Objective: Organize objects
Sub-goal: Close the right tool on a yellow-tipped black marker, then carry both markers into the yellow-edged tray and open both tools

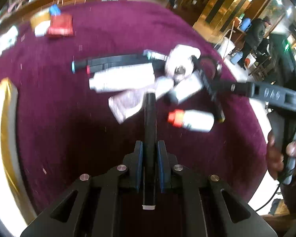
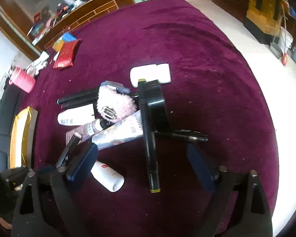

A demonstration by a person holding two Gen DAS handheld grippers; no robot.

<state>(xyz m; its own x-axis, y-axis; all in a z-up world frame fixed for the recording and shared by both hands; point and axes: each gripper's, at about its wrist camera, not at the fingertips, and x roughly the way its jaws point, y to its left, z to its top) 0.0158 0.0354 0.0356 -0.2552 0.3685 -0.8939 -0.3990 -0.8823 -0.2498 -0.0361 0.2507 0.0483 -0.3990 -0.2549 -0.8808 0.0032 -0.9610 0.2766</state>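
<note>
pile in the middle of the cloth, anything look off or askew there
Yes. The pile is a jumble: the white bottle, printed tubes and black markers lie crossed at odd angles, a fuzzy pink item draped on top. The yellow-tipped black marker cuts across them. Nothing looks spilled. The left gripper holds a black pen.

Tabletop [image 2: 207, 63]: plush maroon cloth, velvety nap.
Bottles [image 2: 108, 177]: smooth white plastic, slightly glossy.
Marker [image 1: 150, 138]: glossy black plastic.
Pouch [image 2: 114, 102]: fluffy pink fabric.
Packet [image 2: 67, 55]: shiny red wrapping.
Tool pads [image 1: 140, 167]: matt blue.
</note>
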